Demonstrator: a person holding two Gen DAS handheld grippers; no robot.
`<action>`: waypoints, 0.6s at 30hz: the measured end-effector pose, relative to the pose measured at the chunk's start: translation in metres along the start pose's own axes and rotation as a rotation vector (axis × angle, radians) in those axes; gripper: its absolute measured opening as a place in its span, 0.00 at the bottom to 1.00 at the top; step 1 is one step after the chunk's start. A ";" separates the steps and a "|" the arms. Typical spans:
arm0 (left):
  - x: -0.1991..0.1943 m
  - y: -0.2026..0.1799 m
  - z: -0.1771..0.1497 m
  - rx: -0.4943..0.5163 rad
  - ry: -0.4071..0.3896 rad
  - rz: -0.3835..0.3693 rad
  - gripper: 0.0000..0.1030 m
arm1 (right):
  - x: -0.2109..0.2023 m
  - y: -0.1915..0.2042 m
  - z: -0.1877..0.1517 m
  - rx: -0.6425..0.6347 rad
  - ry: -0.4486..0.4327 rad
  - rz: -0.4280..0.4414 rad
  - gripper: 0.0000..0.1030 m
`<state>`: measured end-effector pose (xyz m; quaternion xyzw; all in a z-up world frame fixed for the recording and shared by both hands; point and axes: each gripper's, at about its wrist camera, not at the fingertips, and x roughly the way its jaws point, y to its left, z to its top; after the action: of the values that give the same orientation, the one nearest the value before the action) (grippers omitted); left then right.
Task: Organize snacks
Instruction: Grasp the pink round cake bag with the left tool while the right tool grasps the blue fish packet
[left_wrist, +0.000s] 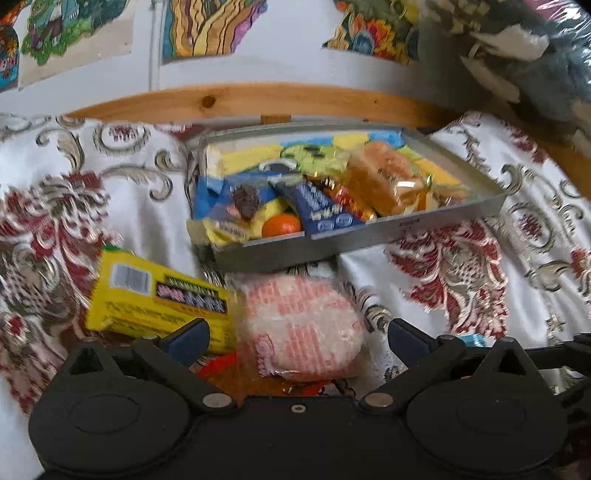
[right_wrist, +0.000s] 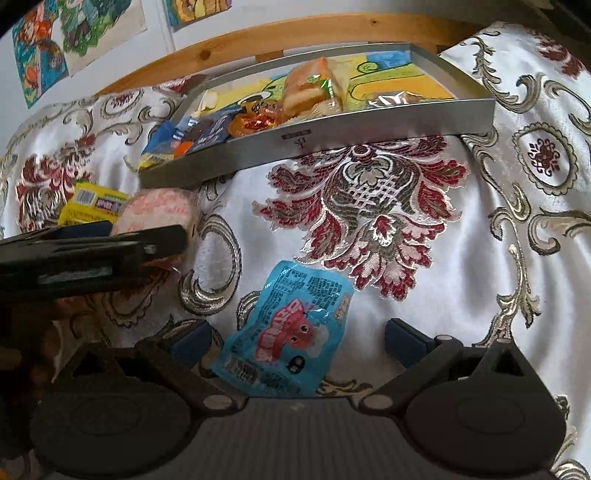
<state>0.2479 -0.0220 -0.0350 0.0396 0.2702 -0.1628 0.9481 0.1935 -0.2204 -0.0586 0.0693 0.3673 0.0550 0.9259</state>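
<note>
A grey tray (left_wrist: 369, 236) (right_wrist: 332, 134) lies on the patterned cloth and holds several wrapped snacks and an orange (left_wrist: 281, 225). In the left wrist view my left gripper (left_wrist: 295, 336) is open, and a round pink-and-white wrapped snack (left_wrist: 301, 328) lies between its fingers. A yellow box (left_wrist: 155, 306) (right_wrist: 92, 205) lies just left of that snack. In the right wrist view my right gripper (right_wrist: 297, 338) is open around a blue snack packet (right_wrist: 286, 332) lying on the cloth. The left gripper's body (right_wrist: 85, 254) shows at the left, over the pink snack (right_wrist: 159, 212).
A white cloth with red and gold floral patterns (right_wrist: 369, 206) covers the surface. A wooden rail (left_wrist: 258, 101) runs behind the tray, with colourful pictures on the wall (left_wrist: 210, 26) above. A red-orange wrapper (left_wrist: 218, 369) lies under the left gripper. Grey-white fabric (left_wrist: 517, 55) hangs at top right.
</note>
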 end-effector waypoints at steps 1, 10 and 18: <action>0.005 -0.002 -0.001 -0.007 0.011 0.006 0.99 | 0.002 0.003 0.000 -0.016 0.000 -0.011 0.99; 0.019 -0.010 -0.001 -0.032 0.006 0.011 0.94 | 0.010 0.013 -0.001 -0.066 0.009 -0.047 0.99; 0.012 -0.012 -0.004 -0.032 -0.015 0.039 0.83 | 0.007 0.012 -0.002 -0.079 -0.013 -0.030 0.80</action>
<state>0.2518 -0.0361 -0.0449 0.0287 0.2650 -0.1401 0.9536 0.1969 -0.2069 -0.0628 0.0275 0.3598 0.0552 0.9310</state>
